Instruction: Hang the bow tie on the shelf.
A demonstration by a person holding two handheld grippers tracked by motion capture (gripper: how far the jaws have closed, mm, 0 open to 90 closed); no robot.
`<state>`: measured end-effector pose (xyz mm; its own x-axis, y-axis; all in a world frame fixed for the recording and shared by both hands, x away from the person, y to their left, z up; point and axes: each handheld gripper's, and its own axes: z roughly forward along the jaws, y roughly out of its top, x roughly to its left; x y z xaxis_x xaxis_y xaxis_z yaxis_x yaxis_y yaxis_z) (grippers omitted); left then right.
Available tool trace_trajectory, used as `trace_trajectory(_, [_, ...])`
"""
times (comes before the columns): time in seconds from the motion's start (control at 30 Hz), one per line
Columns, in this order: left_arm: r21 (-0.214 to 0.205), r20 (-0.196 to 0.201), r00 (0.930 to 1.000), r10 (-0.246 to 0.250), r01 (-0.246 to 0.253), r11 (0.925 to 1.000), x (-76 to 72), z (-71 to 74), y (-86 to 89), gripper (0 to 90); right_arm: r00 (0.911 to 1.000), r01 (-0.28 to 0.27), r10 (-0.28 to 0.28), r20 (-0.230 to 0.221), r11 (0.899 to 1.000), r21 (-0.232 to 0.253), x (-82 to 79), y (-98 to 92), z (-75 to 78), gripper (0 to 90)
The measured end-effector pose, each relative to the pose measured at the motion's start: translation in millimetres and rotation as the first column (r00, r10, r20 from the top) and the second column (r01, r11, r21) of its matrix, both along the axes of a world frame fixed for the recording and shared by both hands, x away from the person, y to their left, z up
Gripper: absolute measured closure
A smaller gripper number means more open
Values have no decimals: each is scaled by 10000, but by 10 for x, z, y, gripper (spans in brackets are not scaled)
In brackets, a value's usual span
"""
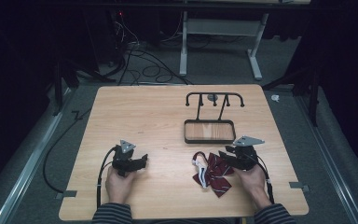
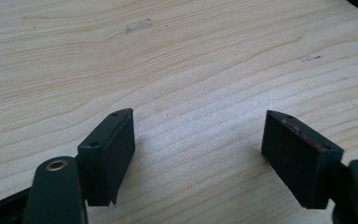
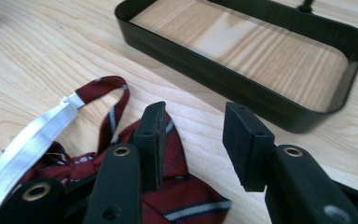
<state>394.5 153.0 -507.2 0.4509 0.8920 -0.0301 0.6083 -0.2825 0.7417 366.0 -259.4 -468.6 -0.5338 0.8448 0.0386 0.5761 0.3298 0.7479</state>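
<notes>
A dark red bow tie [image 1: 213, 176] with pale stripes lies crumpled on the wooden table [image 1: 144, 116] near its front right. In the right gripper view its fabric [image 3: 186, 198] spreads under the jaws and a white strap [image 3: 32, 140] trails off to the left. My right gripper [image 1: 224, 156] hovers at the tie's right edge, open [image 3: 193, 126]; its left jaw stands over the fabric and the gap between the pads is empty. My left gripper [image 1: 141, 160] rests at the front left, open [image 2: 198, 135] over bare wood.
A black stand with a shallow oblong tray base [image 1: 209, 141] and a hooked top bar [image 1: 214, 96] stands at the table's middle right, just beyond the tie; its rim [image 3: 223, 79] is close ahead of the right jaws. Cables and a table frame lie on the floor behind.
</notes>
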Motion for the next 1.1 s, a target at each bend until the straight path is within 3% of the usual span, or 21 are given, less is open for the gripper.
trace_trajectory(0.63, [-29, -11, 10000, 2, -2, 10000, 1, 1, 4, 263, 9944, -1048, 1047, -154, 9945, -86, 117, 353, 19, 627])
trace_trajectory(1.1, [-51, -29, 10000, -10, 10, 10000, 1, 2, 6, 262, 9877, -1497, 1490, -478, 9887, -118, 220, 556, -34, 637])
